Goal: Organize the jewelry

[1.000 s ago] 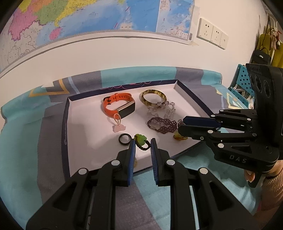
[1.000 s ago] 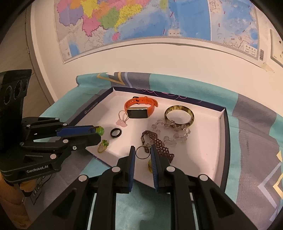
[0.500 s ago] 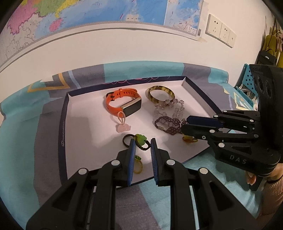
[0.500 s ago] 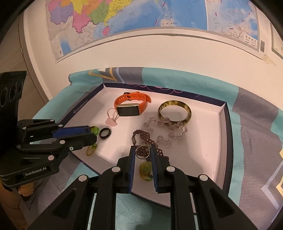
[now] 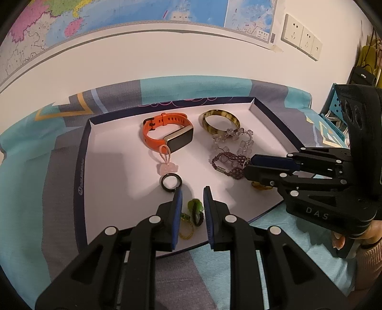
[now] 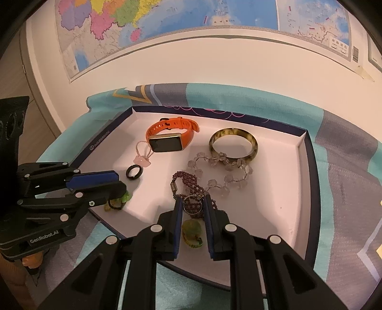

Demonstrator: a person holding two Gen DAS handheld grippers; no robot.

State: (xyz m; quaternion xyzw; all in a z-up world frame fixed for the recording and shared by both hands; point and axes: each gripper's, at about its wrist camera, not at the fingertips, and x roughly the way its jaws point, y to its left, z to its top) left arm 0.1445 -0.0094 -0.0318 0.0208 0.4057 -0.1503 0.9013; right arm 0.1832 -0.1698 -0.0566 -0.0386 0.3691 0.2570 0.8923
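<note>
Left gripper: jaws a narrow gap apart; green-stone ring sits between the pads near the tray's near edge, whether the pads press it I cannot tell; small yellow-green bead ring just beside it, partly under the left pad; black ring just ahead of the left tip, apart from it.

Right gripper: jaws equally narrow; thin silver ring spans the gap at the tips, pads appear to pinch it; yellow-green ring lies lower in the gap on the tray floor; dark purple bead bracelet directly under and ahead of the tips, crowding that spot.

Farther ahead: clear crystal bracelet touching the amber bangle; orange smartwatch with pink charm on a cord beside it; all inside the white tray, navy rim, on a teal-grey cloth.

Writing: "DAS" on the right gripper's body, "GenRobot.AI" on the left's; tray-rim logo too small to read; wall map text illegible.
</note>
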